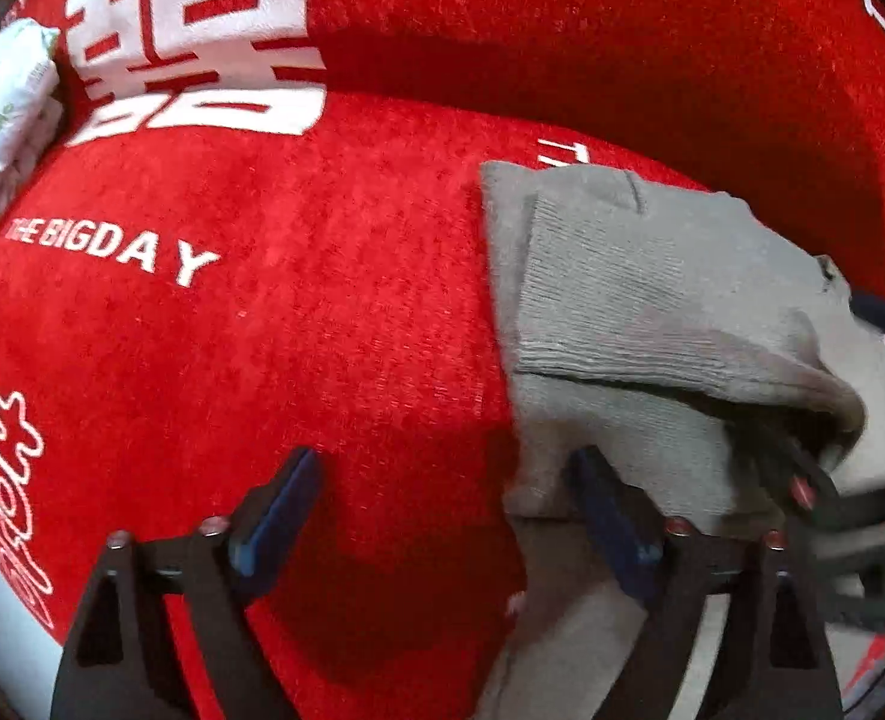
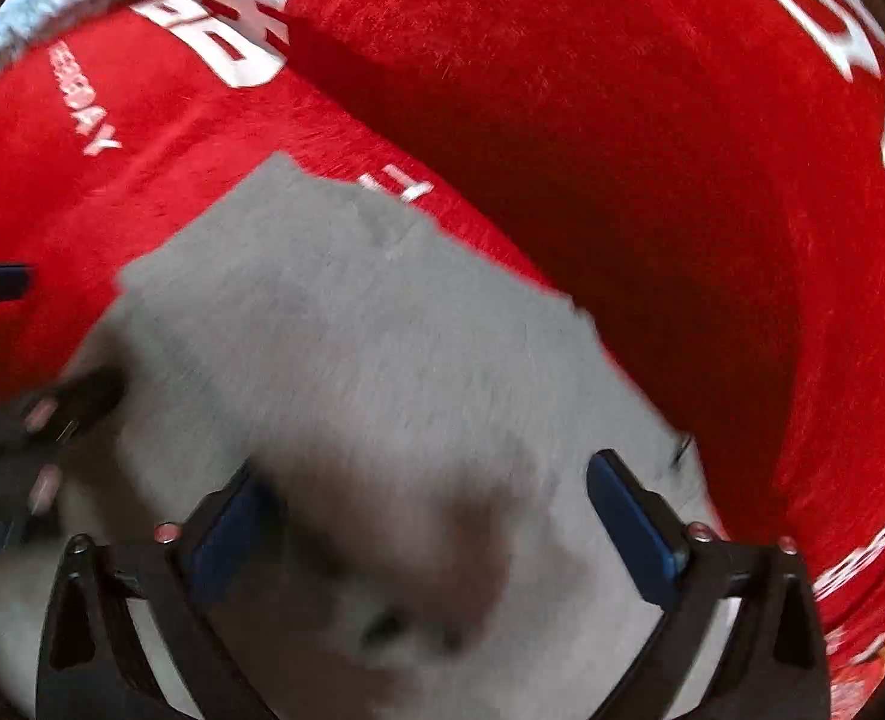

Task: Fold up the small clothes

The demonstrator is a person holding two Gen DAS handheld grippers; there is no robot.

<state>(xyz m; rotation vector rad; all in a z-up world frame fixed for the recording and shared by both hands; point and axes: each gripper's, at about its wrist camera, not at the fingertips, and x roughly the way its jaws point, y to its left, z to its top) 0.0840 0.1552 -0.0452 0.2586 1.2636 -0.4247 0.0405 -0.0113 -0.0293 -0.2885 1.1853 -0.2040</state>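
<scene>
Grey garment (image 1: 652, 312) lying on red cover (image 1: 334, 312), toward the right of the left wrist view and filling the middle of the right wrist view (image 2: 370, 360). Ribbed upper layer already turned over a paler lower layer, its edge showing as a dark line across the cloth: one fold in place, judged from how the layers lie. Left gripper (image 1: 448, 516) spread wide, nothing between the pads; one finger over bare red cover, the other at the garment's near left edge, contact there not clear. Right gripper (image 2: 436, 516) likewise spread wide above the cloth, nothing pinched; view blurred, so creases under it unreadable. Right gripper also glimpsed at the right margin of the left wrist view, close over the garment's near corner. White printed bundle (image 1: 4, 120) at the far left edge, well apart from the garment; possibly finished pieces, not certain. Probable stage: midway through this item, first fold laid, edges released. Likely remaining: a second fold to bring the piece compact, then flattening and moving aside. Loose lower layer jutting past the ribbed one at the near side, in need of squaring first.
</scene>
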